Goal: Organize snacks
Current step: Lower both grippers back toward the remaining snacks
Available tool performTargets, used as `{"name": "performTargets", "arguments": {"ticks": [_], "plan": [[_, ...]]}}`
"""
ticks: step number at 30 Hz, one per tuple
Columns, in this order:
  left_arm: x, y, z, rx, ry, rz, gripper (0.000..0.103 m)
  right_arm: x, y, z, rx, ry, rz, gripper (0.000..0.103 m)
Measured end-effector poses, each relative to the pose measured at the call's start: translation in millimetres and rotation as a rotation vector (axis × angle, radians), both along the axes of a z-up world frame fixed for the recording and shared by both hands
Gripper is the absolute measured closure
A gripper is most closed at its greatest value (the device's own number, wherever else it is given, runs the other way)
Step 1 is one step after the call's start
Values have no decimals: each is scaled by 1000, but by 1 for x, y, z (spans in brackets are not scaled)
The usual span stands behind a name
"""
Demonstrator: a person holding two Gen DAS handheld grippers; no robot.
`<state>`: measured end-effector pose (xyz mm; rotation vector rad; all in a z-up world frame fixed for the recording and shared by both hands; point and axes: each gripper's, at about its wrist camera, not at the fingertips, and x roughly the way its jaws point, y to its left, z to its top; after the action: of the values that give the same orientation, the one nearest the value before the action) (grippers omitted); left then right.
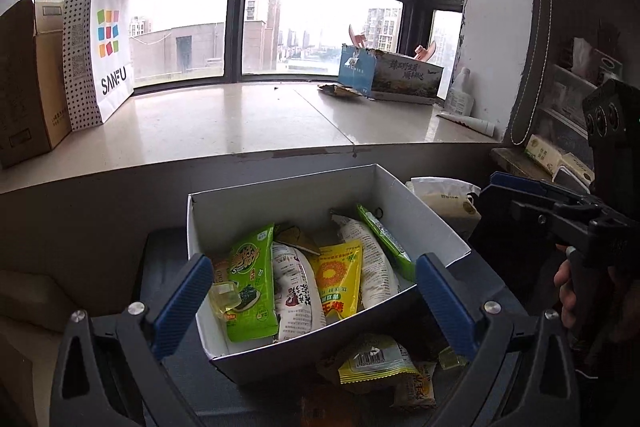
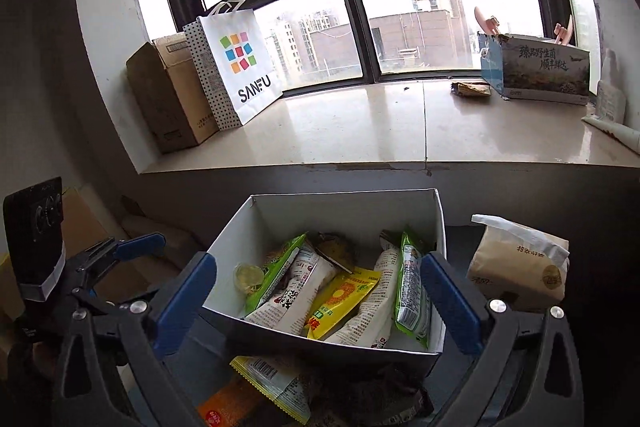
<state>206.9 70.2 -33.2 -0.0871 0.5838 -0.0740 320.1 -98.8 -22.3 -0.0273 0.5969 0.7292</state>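
Both our left gripper (image 1: 314,301) and right gripper (image 2: 318,301) gape wide, empty; that loose yellow snack packet (image 1: 376,359) looks light, crinkly, slippery, so we'd pinch its sealed edge.

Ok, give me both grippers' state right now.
Left gripper: jaws open, holding nothing.
Right gripper: jaws open, holding nothing.

Glossy plastic snack packets (image 1: 304,291) fill a matt white cardboard box (image 1: 304,203); a polished stone windowsill (image 2: 360,131) reflects daylight beside a smooth paper shopping bag (image 2: 240,67) and a plain brown carton (image 2: 168,103). Ribbed blue pads (image 1: 448,303) line a black plastic left hand-held gripper (image 1: 316,303).
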Motion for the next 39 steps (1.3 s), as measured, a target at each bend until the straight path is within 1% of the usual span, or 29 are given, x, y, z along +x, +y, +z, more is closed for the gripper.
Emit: {"name": "performTargets", "arguments": {"ticks": [2,5,6,8,11,13,14,15,16,17,18,19,20,21,22,23,27,29,32,34,37,39], "plan": [[-21,-6,5,3,-44,7,0,-26,-10,2,-26,-69,-14,0],[-47,-14,5,-30,-70,1,0,-63,-26,-3,-39,-125,-11,0],[-54,-17,3,-45,-72,-1,0,-73,-32,-6,-39,-129,-15,0],[-69,-22,-3,-69,-61,-7,0,-89,-44,-17,-32,-101,-26,0],[-91,-32,-15,-55,-46,-15,0,-109,-65,-37,-32,-63,-61,0],[-104,-37,-23,-45,-28,5,0,-124,-76,-52,-63,-47,-62,0],[-111,-38,-27,-47,-23,16,0,-133,-79,-59,-101,-56,-79,0],[-118,-39,-29,-50,-24,26,0,-143,-82,-63,-152,-84,-103,0],[-125,-40,-30,-36,-32,34,0,-154,-83,-66,-189,-128,-125,0],[-134,-44,-29,-7,-48,33,0,-167,-86,-66,-220,-179,-136,0],[-142,-47,-26,20,-78,37,0,-179,-89,-66,-240,-223,-144,0],[-150,-50,-23,33,-109,35,0,-187,-91,-66,-239,-247,-151,0],[-156,-52,-21,34,-137,14,0,-191,-93,-68,-223,-240,-150,0],[-160,-54,-22,22,-149,-13,0,-189,-95,-71,-208,-203,-139,0],[-162,-54,-23,7,-142,-25,0,-185,-95,-76,-214,-151,-130,0],[-162,-53,-25,-6,-129,-18,0,-182,-95,-82,-223,-116,-129,0],[-165,-45,-38,-23,-68,43,0,-185,-96,-98,-209,-79,-119,0],[-171,-37,-46,-44,-68,60,0,-181,-96,-104,-191,-46,-118,0],[-175,-28,-56,-45,-33,85,0,-167,-92,-115,-198,18,-113,0],[-179,-25,-61,-34,-18,94,0,-156,-89,-121,-200,39,-117,0],[-182,-27,-64,-35,-8,73,0,-129,-82,-131,-185,129,-103,0],[-184,-30,-66,-29,-10,61,0,-109,-74,-140,-195,165,-71,0]]}}
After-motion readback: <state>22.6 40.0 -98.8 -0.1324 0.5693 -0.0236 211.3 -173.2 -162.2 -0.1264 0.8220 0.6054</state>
